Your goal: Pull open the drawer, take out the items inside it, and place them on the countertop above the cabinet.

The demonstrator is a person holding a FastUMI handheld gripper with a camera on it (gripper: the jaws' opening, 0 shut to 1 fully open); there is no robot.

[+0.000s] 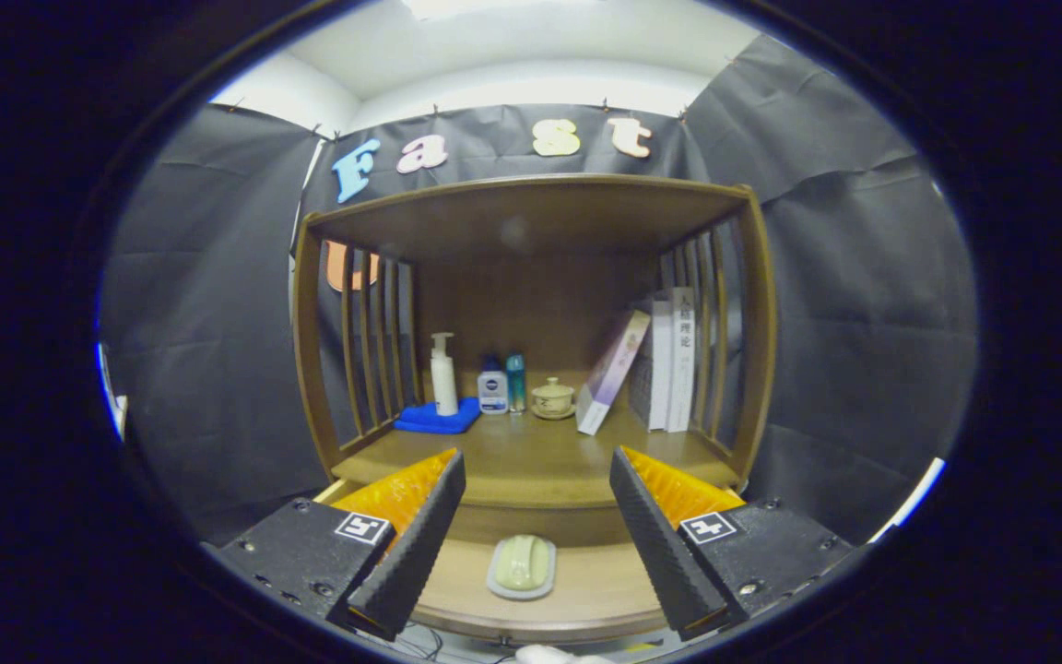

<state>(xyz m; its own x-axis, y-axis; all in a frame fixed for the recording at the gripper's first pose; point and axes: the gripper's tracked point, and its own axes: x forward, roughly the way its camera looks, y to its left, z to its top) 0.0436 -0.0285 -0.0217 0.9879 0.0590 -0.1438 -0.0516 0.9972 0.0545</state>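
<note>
A wooden cabinet stands ahead with its drawer (577, 590) pulled out below the countertop (540, 461). Inside the drawer lies a pale green bar of soap on a white dish (521, 565), resting flat near the drawer's middle. My gripper (537, 535) hovers above the drawer's front, its fingers spread wide on either side of the soap dish. Nothing is held between them. The soap dish sits between and slightly below the fingertips, apart from both.
At the back of the countertop stand a white pump bottle (443, 373) on a blue cloth (439, 418), two small bottles (502, 385), a lidded ceramic cup (552, 398) and books (651, 364) leaning at the right. The countertop's front strip is bare wood. Slatted sides enclose the shelf.
</note>
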